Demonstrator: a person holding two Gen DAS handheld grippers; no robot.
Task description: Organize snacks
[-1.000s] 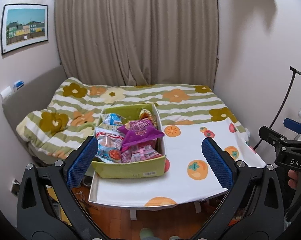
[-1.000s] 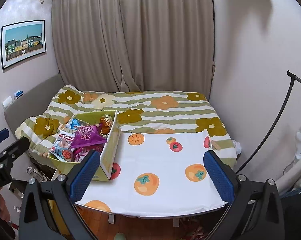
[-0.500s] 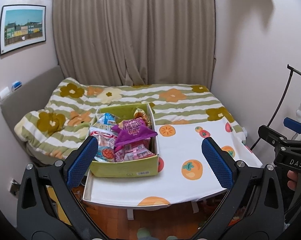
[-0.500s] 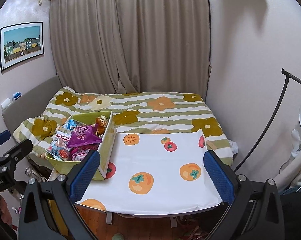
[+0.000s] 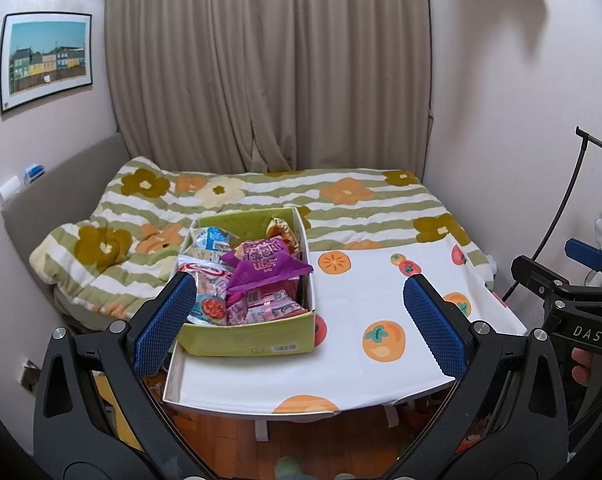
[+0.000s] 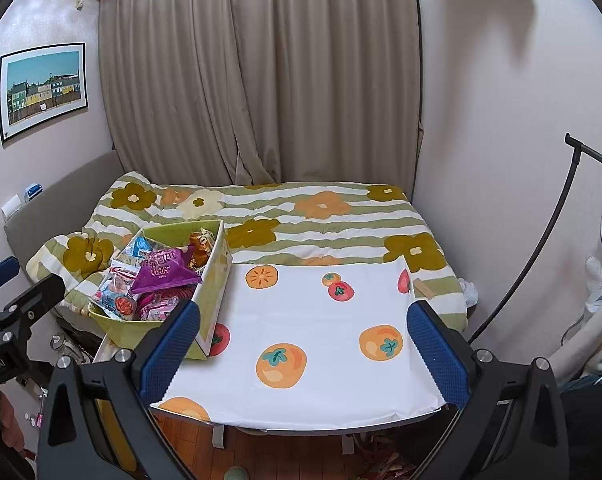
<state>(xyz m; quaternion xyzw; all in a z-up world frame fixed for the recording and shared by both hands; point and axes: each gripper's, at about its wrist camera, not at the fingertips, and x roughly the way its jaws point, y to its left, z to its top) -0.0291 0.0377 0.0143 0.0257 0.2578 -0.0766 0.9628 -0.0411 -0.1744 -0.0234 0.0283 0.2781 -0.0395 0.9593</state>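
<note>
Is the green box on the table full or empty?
Full. The green box has no lid, and snack packets are heaped above its rim, with a purple bag on top. What lies under them is hidden.

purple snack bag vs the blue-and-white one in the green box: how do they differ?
The purple snack bag lies on top of the pile, near the middle of the green box; the blue-and-white bag sits behind it toward the box's far left corner, partly covered. The purple bag is puffed into a peaked, triangular shape, while the blue-and-white bag looks flatter and crumpled. Both are sealed packets inside the same box, and neither gripper touches them.
</note>
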